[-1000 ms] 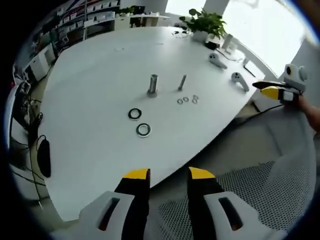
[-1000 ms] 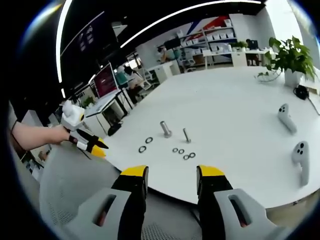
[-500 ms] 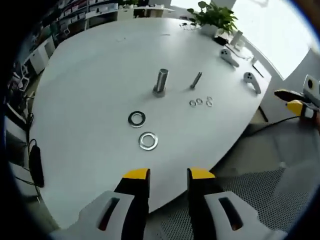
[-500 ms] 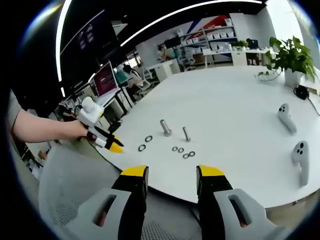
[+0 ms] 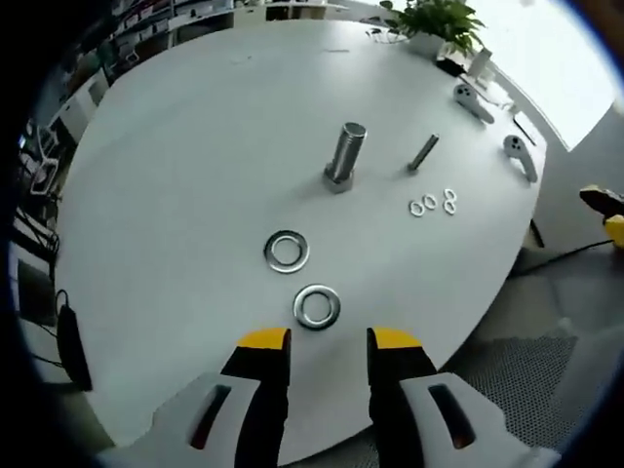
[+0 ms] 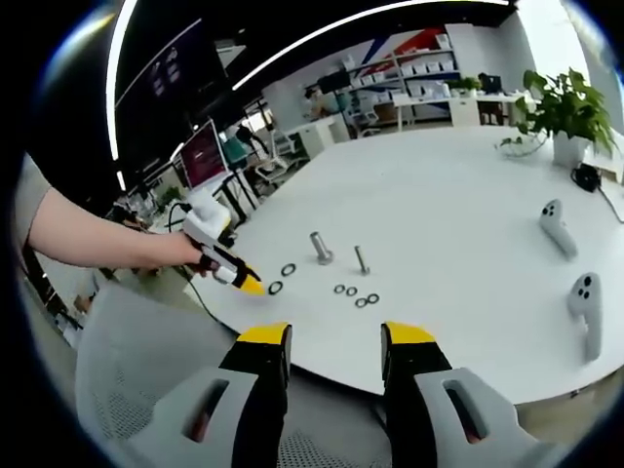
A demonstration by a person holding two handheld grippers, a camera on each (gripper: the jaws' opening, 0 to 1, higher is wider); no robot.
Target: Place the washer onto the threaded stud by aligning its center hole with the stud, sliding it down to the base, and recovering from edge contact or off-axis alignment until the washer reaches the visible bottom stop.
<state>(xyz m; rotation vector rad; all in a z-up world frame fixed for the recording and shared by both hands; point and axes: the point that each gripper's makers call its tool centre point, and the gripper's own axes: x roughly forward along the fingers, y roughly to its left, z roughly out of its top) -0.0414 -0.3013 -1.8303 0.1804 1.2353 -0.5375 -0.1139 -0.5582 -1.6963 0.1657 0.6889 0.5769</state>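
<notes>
Left gripper view looks down along the left gripper (image 5: 330,339), whose yellow-tipped jaws stand apart with nothing between them. Just ahead of the tips lies the near washer (image 5: 317,306), flat on the white table (image 5: 175,166); a second washer (image 5: 287,251) lies a little beyond it and slightly to the left. Further ahead stands the threaded stud (image 5: 343,169), upright on its hex base, with a thinner bolt (image 5: 422,153) to its right and three small rings (image 5: 433,204) near that bolt. Two white controllers (image 5: 493,125) rest well beyond, near the table's far right edge.

Right gripper view shows the right gripper (image 6: 325,343) held back off the table edge, its jaws likewise apart and empty. A hand (image 6: 180,255) brings the left gripper (image 6: 234,272) in from the left, its tip close beside the washers (image 6: 282,279).

The step in hand appears to be the pickup of the near washer, so the task is at its start. A flat ring on a smooth top is likely to skate or slip, so the jaws would do best to straddle one side of the rim, come down square to the table and close gently, leaving the centre hole clear. Carried level over the stud, the hole can then be centred on the axis before lowering; if the edge catches on the threads, a slight lift and re-level should free it.
</notes>
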